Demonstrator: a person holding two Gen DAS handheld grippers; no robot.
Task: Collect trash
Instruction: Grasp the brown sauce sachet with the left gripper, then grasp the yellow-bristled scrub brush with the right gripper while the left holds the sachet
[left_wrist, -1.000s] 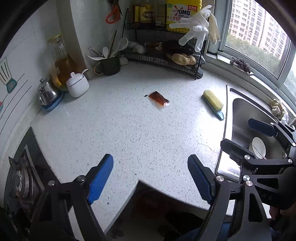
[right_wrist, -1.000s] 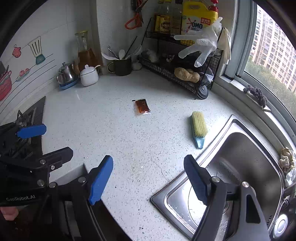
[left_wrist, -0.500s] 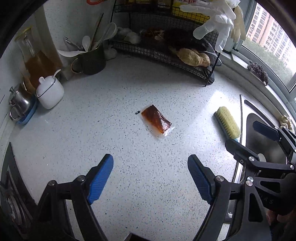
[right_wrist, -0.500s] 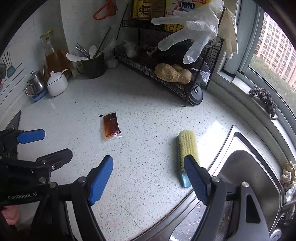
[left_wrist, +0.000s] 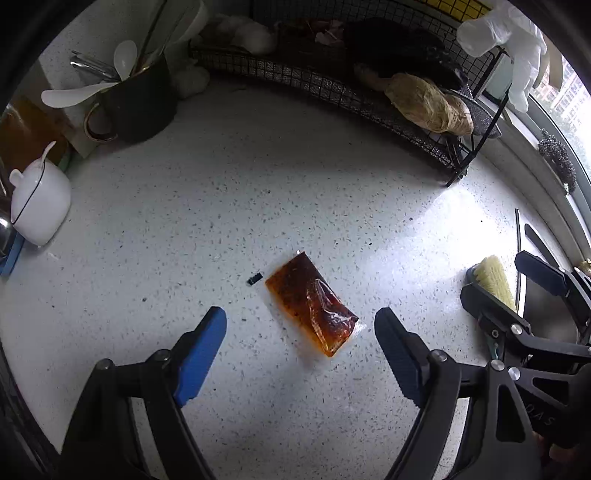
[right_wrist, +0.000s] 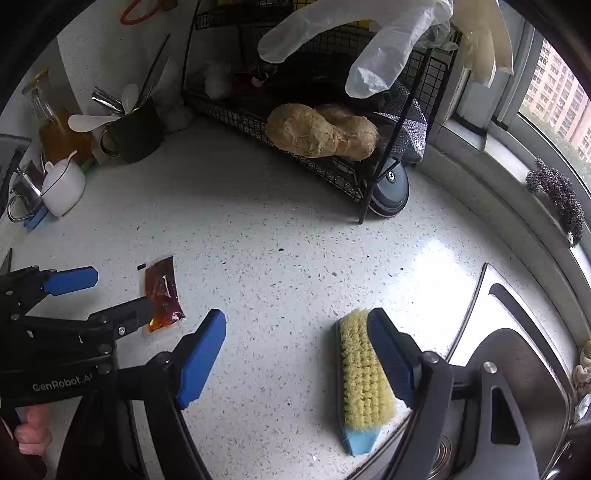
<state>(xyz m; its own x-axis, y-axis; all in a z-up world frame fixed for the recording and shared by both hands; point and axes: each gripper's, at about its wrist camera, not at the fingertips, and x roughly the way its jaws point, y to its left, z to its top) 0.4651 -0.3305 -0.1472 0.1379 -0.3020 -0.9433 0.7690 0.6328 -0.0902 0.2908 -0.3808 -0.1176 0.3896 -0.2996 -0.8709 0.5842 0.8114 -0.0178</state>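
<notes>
A clear sauce packet with red-brown filling lies flat on the speckled white counter. A tiny black scrap sits just left of it. My left gripper hangs open over the packet, blue pads either side of its near end, not touching it. From the right wrist view the same packet lies at the left, partly under the left gripper. My right gripper stands open over bare counter, its right finger above a yellow scrubbing brush.
A black wire rack with ginger and hanging gloves stands at the back. A dark utensil cup and a white lidded pot sit back left. The steel sink lies to the right.
Both grippers have moved forward over the counter and lower. The packet now lies between the left gripper's fingers instead of far ahead. The brush has come under the right gripper.
</notes>
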